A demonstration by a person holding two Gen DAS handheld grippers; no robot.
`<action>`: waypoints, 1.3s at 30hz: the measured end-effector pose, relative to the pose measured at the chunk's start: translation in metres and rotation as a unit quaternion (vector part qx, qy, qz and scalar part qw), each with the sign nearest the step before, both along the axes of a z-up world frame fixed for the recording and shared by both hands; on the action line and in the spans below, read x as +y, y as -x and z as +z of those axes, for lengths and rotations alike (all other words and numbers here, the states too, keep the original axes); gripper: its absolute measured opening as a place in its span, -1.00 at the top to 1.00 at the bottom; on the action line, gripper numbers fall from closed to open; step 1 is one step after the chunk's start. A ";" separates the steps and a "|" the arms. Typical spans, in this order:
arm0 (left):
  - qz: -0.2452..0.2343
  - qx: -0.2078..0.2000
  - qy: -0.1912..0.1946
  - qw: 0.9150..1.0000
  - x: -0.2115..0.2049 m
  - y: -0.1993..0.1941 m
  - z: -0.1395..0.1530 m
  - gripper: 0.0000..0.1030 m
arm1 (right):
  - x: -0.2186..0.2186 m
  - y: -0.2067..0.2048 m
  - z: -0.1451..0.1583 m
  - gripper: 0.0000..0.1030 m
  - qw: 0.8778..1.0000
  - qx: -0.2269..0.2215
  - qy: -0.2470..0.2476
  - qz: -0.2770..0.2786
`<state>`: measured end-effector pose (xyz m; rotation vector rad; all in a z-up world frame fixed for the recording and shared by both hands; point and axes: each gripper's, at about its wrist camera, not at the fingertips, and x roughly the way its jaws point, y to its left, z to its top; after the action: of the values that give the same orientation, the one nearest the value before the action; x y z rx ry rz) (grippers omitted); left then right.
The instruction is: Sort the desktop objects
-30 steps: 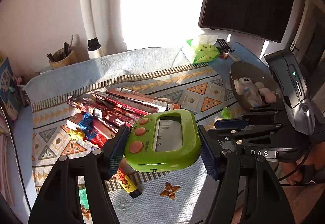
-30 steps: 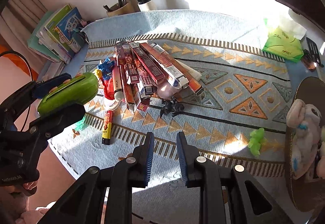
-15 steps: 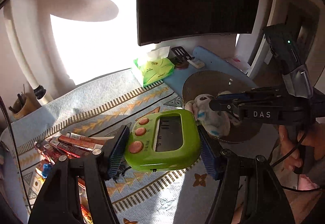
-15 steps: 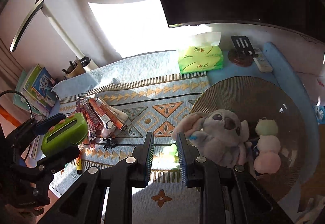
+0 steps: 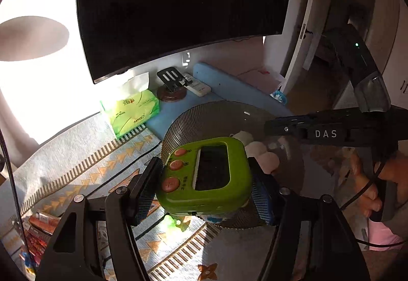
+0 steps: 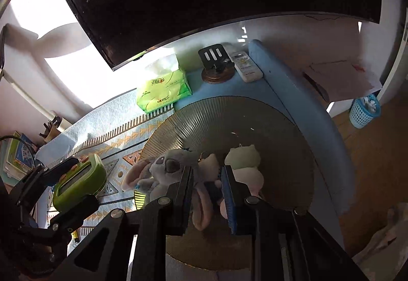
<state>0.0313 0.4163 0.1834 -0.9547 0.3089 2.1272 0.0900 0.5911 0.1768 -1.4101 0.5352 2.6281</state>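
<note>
My left gripper is shut on a green digital timer with three orange buttons, held above the near edge of a round ribbed tray. It also shows in the right wrist view, at the left. My right gripper hovers over the tray, jaws a narrow gap apart and empty, above a grey plush toy and a pale green and pink plush. The pink plush peeks out behind the timer.
A green tissue pack, a phone stand and a white remote sit behind the tray under a dark monitor. Snack boxes lie on the patterned mat at the left. A small green toy lies below the timer.
Both grippers have swung right, from the snack pile to over the tray. The timer stays held in the left gripper. The right gripper now hangs directly above the plush toys.
</note>
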 end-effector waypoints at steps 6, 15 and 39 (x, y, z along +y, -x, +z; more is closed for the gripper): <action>0.039 -0.026 0.000 0.999 -0.013 0.024 -0.015 -0.24 | 0.013 -0.001 -0.006 0.57 1.000 0.004 0.021 -0.015; 0.040 -0.071 -0.004 0.997 0.016 0.044 -0.036 -0.24 | 0.018 0.017 -0.045 0.57 0.998 -0.035 0.053 -0.022; 0.047 -0.241 -0.105 0.964 0.004 0.059 -0.041 -0.55 | 0.042 -0.003 -0.057 -0.16 0.985 -0.021 0.162 -0.049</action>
<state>-0.0272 0.4199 0.1425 -1.3346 -0.2050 1.8850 0.0925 0.6332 0.1199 -1.4734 1.0385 2.5109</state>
